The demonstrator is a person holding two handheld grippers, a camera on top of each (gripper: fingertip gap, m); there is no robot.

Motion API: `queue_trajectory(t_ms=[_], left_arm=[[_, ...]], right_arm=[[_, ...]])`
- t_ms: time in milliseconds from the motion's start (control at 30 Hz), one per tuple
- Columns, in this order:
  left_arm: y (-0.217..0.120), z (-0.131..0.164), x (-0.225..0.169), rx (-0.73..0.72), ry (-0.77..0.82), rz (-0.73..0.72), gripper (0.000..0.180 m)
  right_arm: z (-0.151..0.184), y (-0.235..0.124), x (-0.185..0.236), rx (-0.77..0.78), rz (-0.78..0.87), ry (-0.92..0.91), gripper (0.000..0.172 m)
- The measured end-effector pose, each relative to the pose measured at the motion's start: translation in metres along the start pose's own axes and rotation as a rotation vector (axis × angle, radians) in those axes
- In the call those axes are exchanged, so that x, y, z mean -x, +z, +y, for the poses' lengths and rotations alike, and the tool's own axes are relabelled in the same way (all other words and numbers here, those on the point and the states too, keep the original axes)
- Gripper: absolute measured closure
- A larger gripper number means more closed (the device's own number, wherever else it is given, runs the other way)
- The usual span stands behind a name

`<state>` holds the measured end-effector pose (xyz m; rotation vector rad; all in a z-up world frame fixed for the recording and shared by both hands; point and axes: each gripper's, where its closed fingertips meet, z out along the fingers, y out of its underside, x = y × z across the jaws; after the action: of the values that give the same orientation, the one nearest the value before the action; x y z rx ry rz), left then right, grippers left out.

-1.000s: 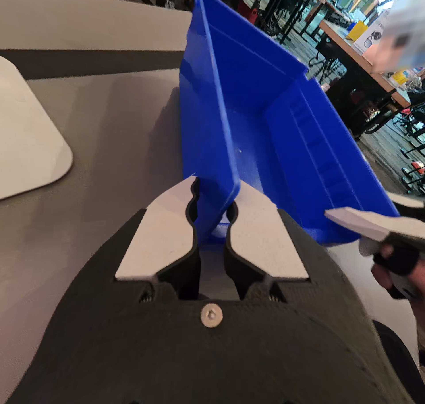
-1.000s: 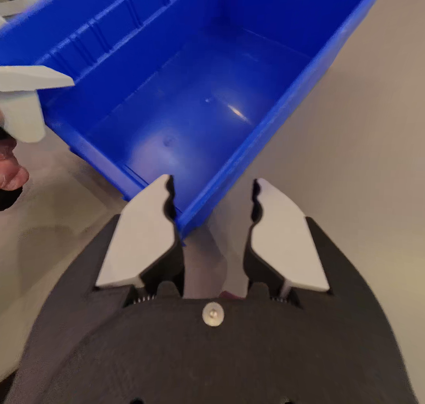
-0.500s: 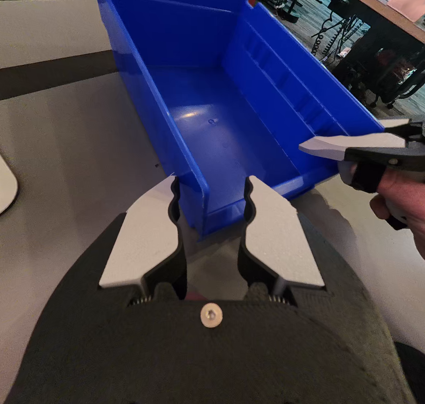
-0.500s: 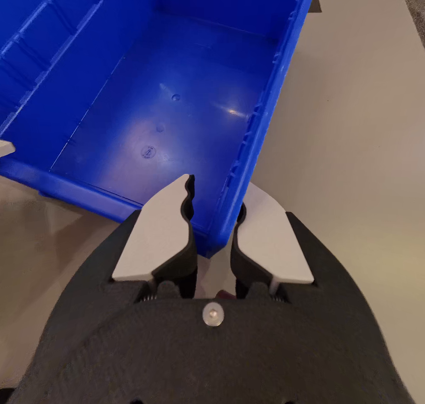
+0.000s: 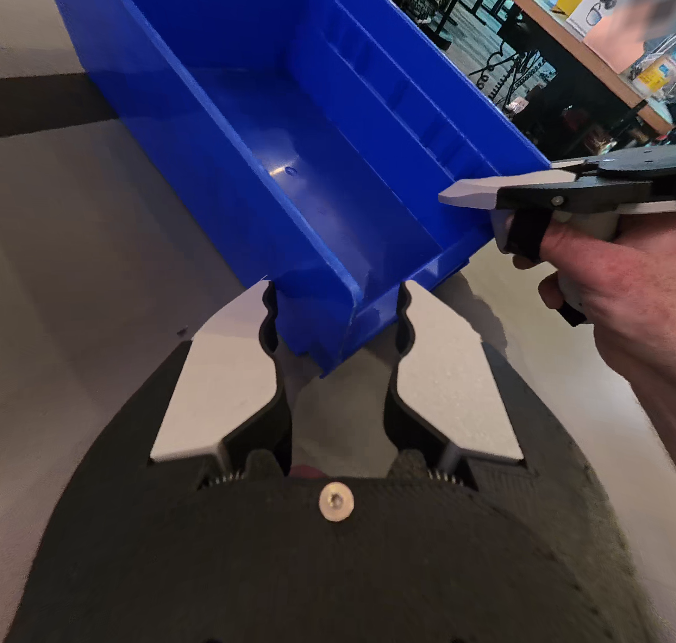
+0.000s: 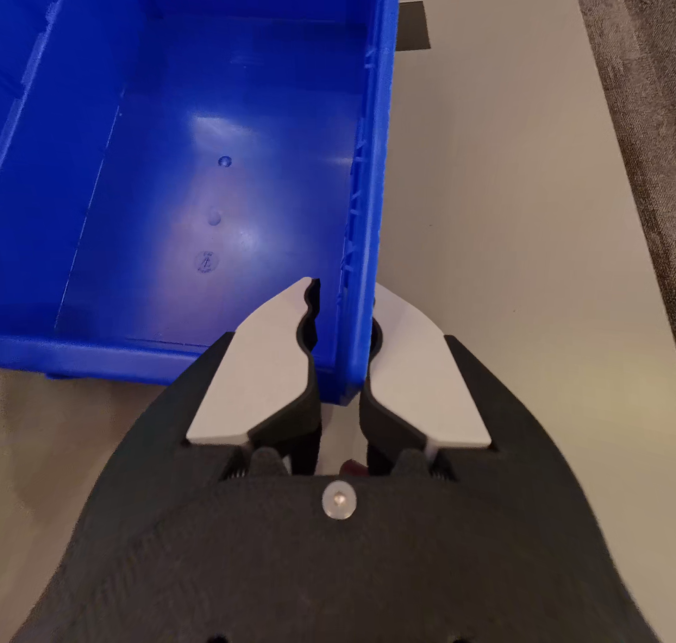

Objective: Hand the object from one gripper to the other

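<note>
Gripping one side wall of the blue bin, the right gripper has one finger inside the bin and the other outside, both pads pressed on the plastic near its corner. The left gripper stands wide apart around the opposite near corner; its left pad looks just beside the wall rather than squeezing it, though blur makes that hard to judge. In the left wrist view the bin sits tilted over the grey table, and a hand works the right gripper's handle. Beyond, wooden desks stand well apart.
</note>
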<state>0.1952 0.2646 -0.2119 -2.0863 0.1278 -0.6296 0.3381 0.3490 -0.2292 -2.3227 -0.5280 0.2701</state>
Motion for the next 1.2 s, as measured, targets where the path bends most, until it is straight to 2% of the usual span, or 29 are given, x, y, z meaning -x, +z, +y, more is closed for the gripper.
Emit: queue_trajectory(t_ms=[100, 200, 233, 267, 300, 333, 400, 500, 600, 667, 767, 833, 867, 933, 1000, 1067, 1100, 1133, 1167, 1200], left_arm=[[0.01, -0.006, -0.003, -0.002, -0.054, 0.026, 0.118], [0.018, -0.008, -0.008, 0.007, -0.038, 0.03, 0.115], [0.018, -0.008, -0.011, 0.007, -0.043, 0.048, 0.112], [0.016, -0.006, -0.016, 0.02, -0.072, 0.089, 0.114], [0.011, -0.004, -0.018, 0.027, -0.107, 0.111, 0.108], [0.001, -0.003, -0.018, 0.016, -0.119, 0.117, 0.102], [-0.033, -0.006, -0.025, -0.004, -0.103, 0.166, 0.102], [-0.112, -0.025, -0.015, -0.078, -0.019, 0.156, 0.099], [-0.216, -0.049, 0.035, -0.153, 0.078, 0.023, 0.1], [-0.297, -0.067, 0.104, -0.194, 0.16, -0.216, 0.101], [-0.428, -0.086, 0.206, -0.261, 0.209, -0.561, 0.113], [-0.502, -0.078, 0.28, -0.222, 0.219, -0.809, 0.106], [-0.527, -0.063, 0.315, -0.158, 0.2, -0.877, 0.105], [-0.559, -0.022, 0.379, -0.025, 0.081, -0.943, 0.099], [-0.571, 0.02, 0.428, 0.074, -0.065, -0.943, 0.098], [-0.563, 0.048, 0.45, 0.087, -0.181, -0.844, 0.113], [-0.559, 0.061, 0.458, 0.118, -0.236, -0.818, 0.112], [-0.553, 0.071, 0.462, 0.145, -0.263, -0.787, 0.123], [-0.543, 0.078, 0.461, 0.158, -0.286, -0.729, 0.143], [-0.535, 0.085, 0.459, 0.169, -0.317, -0.695, 0.148]], right_arm=[[-0.009, 0.009, -0.013, 0.016, 0.007, -0.013, 0.152], [-0.014, 0.014, -0.022, 0.027, 0.013, -0.01, 0.152], [-0.014, 0.014, -0.024, 0.022, 0.017, -0.003, 0.142], [-0.015, 0.012, -0.027, 0.018, 0.032, 0.004, 0.118], [-0.015, 0.008, -0.03, 0.004, 0.053, 0.001, 0.096], [-0.018, 0.0, -0.032, -0.027, 0.079, -0.012, 0.087], [-0.026, -0.025, -0.029, -0.109, 0.124, -0.043, 0.083], [-0.037, -0.073, -0.003, -0.238, 0.144, -0.117, 0.084], [-0.034, -0.111, 0.045, -0.323, 0.071, -0.182, 0.089], [-0.024, -0.127, 0.083, -0.332, 0.001, -0.237, 0.094], [-0.006, -0.139, 0.14, -0.328, -0.08, -0.333, 0.095], [0.009, -0.142, 0.182, -0.302, -0.167, -0.399, 0.092], [0.018, -0.142, 0.199, -0.277, -0.195, -0.426, 0.09], [0.038, -0.14, 0.231, -0.242, -0.27, -0.455, 0.085], [0.056, -0.141, 0.261, -0.244, -0.345, -0.477, 0.079], [0.074, -0.138, 0.284, -0.242, -0.408, -0.505, 0.079], [0.084, -0.136, 0.292, -0.226, -0.428, -0.519, 0.076], [0.093, -0.132, 0.296, -0.209, -0.429, -0.537, 0.075], [0.1, -0.128, 0.297, -0.199, -0.424, -0.553, 0.075], [0.107, -0.125, 0.298, -0.197, -0.416, -0.564, 0.074]])
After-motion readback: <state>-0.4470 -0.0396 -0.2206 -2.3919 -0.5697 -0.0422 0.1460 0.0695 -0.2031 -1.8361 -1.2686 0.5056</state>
